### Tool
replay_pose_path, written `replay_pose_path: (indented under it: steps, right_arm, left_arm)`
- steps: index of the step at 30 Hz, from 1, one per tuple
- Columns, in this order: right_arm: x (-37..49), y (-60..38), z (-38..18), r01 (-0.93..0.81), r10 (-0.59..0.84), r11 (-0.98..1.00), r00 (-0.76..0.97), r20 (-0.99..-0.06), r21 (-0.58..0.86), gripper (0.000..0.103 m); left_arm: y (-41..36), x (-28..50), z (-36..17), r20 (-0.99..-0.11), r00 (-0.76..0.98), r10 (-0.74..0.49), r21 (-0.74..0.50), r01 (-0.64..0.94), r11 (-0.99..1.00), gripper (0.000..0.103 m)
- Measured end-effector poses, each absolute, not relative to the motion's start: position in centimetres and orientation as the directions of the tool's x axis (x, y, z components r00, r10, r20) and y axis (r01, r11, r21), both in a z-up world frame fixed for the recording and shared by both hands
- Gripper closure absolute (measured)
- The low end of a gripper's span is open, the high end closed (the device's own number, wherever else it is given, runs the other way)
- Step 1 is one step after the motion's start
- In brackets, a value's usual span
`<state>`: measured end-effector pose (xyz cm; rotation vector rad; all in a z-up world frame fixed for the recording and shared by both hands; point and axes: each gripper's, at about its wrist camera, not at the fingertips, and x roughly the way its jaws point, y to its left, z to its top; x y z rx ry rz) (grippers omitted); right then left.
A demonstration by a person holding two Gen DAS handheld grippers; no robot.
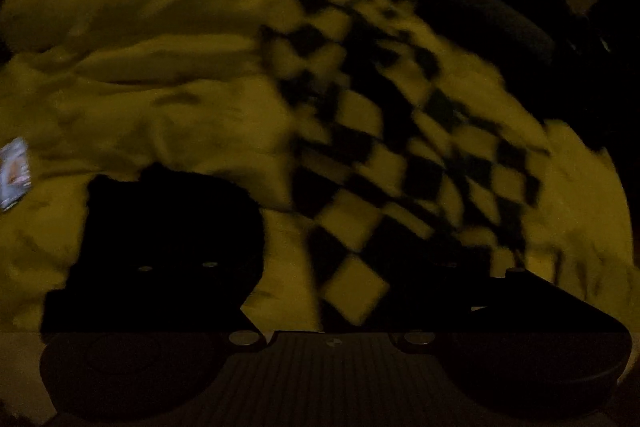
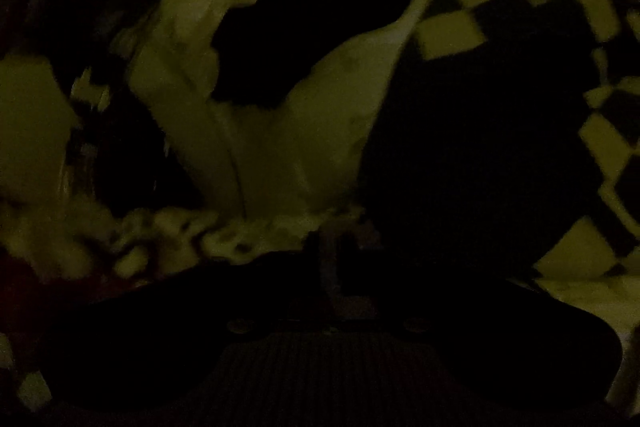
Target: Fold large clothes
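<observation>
Handling: garment point(image 1: 380, 131) judged soft, limp, light; grip at a hem or corner.
Appearance: dark-and-pale checks, creased, blurred.
Location: spread on pale bedding point(image 1: 140, 67), right of centre.
Left gripper point(image 1: 320, 267): fingers apart, check cloth between them.
Right gripper point(image 2: 340, 259): too dark; state unclear.

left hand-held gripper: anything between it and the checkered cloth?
Nothing visible. In the left wrist view the checkered cloth runs down to the left hand-held gripper and in between its two dark fingers, over the plain yellow sheet. The picture is too dark and blurred to show whether it is gripped.
</observation>
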<state>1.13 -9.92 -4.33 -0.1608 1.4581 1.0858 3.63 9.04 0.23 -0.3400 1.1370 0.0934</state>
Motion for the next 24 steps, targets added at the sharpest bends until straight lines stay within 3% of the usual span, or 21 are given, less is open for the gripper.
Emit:
replay_pose_path:
  steps: [2, 7, 12, 14, 18, 20, 21, 22, 24]
  right_arm:
    - [2.4, -11.4, -3.5, -0.6, 0.535, 0.596, -0.199, -0.821, 0.534, 0.062]
    - [5.9, -17.6, -2.4, -0.361, 0.563, 0.767, -0.018, -0.826, 0.531, 0.048]
    - [6.3, -23.7, -2.9, -0.161, 0.483, 0.87, 0.085, -0.872, 0.466, 0.046]
    - [5.7, -25.3, -3.0, -0.109, 0.458, 0.888, 0.108, -0.882, 0.448, 0.042]
    - [4.4, -25.3, -4.0, -0.066, 0.443, 0.897, 0.108, -0.89, 0.438, 0.04]
    - [3.8, -24.7, -4.0, -0.083, 0.447, 0.894, 0.103, -0.889, 0.44, 0.037]
    - [3.5, -24.6, -4.0, -0.103, 0.449, 0.892, 0.098, -0.888, 0.44, 0.037]
    - [3.4, -24.3, -4.0, -0.121, 0.45, 0.891, 0.096, -0.888, 0.438, 0.035]
    - [3.1, -24.0, -3.7, -0.154, 0.448, 0.889, 0.09, -0.889, 0.432, 0.034]
  left_arm:
    - [6.3, 3.9, -0.6, -0.908, 0.4, -0.124, -0.203, -0.162, 0.966, 0.0]
    - [0.7, 5.3, -4.1, -0.943, 0.316, -0.1, -0.117, -0.034, 0.993, 0.0]
    - [-3.9, 7.2, -6.3, -0.952, 0.294, -0.085, -0.068, 0.067, 0.995, 0.0]
    - [-6.2, 8.3, -7.4, -0.953, 0.304, -0.01, 0.028, 0.118, 0.993, 0.0]
    - [-8.5, 10.2, -11.6, -0.916, 0.297, 0.269, 0.327, 0.167, 0.93, 0.0]
    - [-7.4, 10.8, -12.8, -0.92, 0.269, 0.285, 0.329, 0.138, 0.934, 0.0]
    - [-6.5, 10.7, -12.6, -0.931, 0.266, 0.25, 0.286, 0.107, 0.952, 0.005]
    - [-5.4, 10.5, -12.1, -0.938, 0.272, 0.214, 0.241, 0.069, 0.968, 0.019]
    - [-3.2, 9.7, -10.6, -0.942, 0.292, 0.164, 0.175, 0.01, 0.985, 0.035]
